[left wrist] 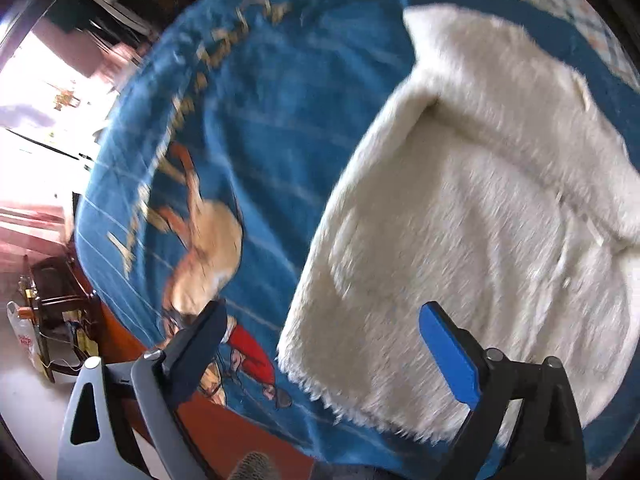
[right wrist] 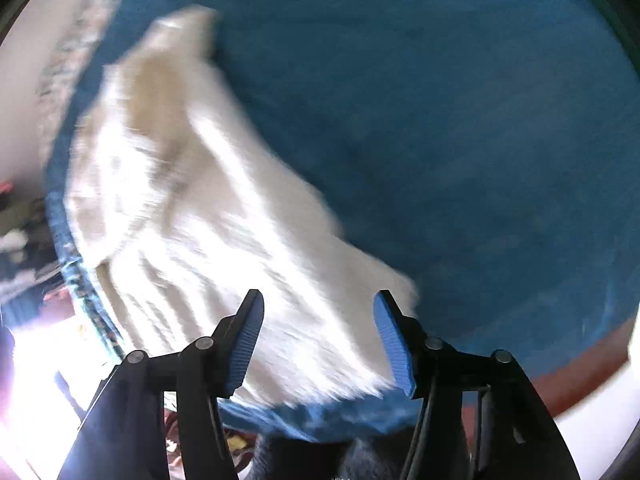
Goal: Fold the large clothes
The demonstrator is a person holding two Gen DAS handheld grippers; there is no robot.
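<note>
left tool (left wrist: 320, 344): jaws spread wide, nothing between them. Black fingers, one smooth blue pad facing in. Pads hang clear above the cloth, no contact visible.
right tool (right wrist: 318, 332): jaws apart, nothing pinched. Black fingers, ribbed blue pads (right wrist: 394, 344). The garment's near hem shows in the gap, below the pads.
white garment (left wrist: 480, 220): large, shaggy long-pile fleece, cream-white. Lies on the blanket under and ahead of both tools. Near hem is a ragged fringe of pile. One flap folded over the body, leaving a soft rounded ridge and a shadowed crease; further up it narrows to a pointed end. Right wrist view (right wrist: 208, 220) shows it as a long tapered shape, heavily motion-blurred, fine detail unreadable.
blue blanket (left wrist: 280, 120): plush short nap, thin pale lines across it, printed figure of a tan horse with a rider in red, gold lettering along the curved edge. Plain blue in the right wrist view (right wrist: 460, 140).
bed frame (left wrist: 120, 332): reddish-brown wood edge showing past the blanket.
patterned fabric (left wrist: 592, 20): pale, small checked print, beyond the blanket's far edge.
room beyond: dark wooden furniture (left wrist: 56, 288), a white plastic bag (left wrist: 22, 332) on a pale floor, blown-out window light.
</note>
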